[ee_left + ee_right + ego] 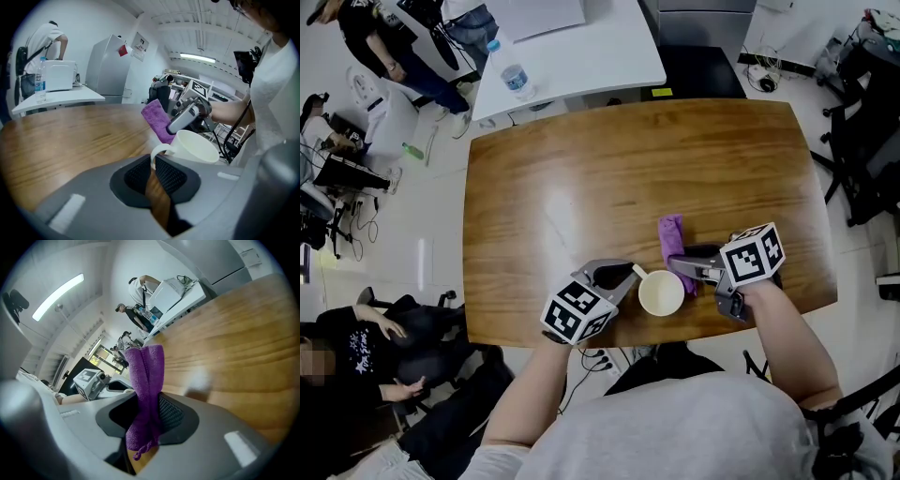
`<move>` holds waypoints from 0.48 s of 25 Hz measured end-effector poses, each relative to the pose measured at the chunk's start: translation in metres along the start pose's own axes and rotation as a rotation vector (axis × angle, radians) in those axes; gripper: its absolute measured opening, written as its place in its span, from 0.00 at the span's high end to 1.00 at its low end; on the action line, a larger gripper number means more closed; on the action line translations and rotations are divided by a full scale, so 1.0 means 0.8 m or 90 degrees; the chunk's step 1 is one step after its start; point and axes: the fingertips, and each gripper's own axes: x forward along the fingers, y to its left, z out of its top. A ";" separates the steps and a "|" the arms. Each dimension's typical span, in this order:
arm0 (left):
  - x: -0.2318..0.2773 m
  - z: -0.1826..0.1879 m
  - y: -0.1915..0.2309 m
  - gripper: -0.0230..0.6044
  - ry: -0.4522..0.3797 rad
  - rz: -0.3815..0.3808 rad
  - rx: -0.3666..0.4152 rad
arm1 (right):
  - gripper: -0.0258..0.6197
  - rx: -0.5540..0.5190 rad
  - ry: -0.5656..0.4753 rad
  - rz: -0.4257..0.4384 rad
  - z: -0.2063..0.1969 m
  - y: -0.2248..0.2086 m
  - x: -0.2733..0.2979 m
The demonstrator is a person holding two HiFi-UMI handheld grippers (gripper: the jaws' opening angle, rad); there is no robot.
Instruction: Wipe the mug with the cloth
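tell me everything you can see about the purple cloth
The purple cloth looks like soft, fuzzy terry, bunched lengthwise into a thick strip. The right tongs are shut on its near end, where a loose tuft hangs out below the grip. The rest sticks out past the tips, over the wooden table, just beside the white mug. Whether it touches the table can't be told.

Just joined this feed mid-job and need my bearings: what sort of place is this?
Probably a shared office or lab workroom: wooden table, white desk with a water bottle, a seated person, cables on the floor.
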 end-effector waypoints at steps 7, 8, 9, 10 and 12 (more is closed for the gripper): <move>0.005 0.002 0.000 0.92 -0.004 0.000 -0.006 | 0.76 0.006 0.056 -0.018 -0.031 -0.023 0.014; 0.005 0.002 0.000 0.92 -0.003 0.001 -0.006 | 0.76 0.008 0.061 -0.019 -0.033 -0.025 0.014; 0.006 0.002 0.000 0.92 -0.002 0.002 -0.006 | 0.76 0.010 0.065 -0.018 -0.035 -0.026 0.014; 0.006 0.002 0.000 0.92 -0.001 0.002 -0.006 | 0.76 0.012 0.066 -0.016 -0.035 -0.026 0.013; 0.007 0.001 0.000 0.92 0.002 0.002 -0.004 | 0.76 0.009 0.050 -0.010 -0.025 -0.023 0.009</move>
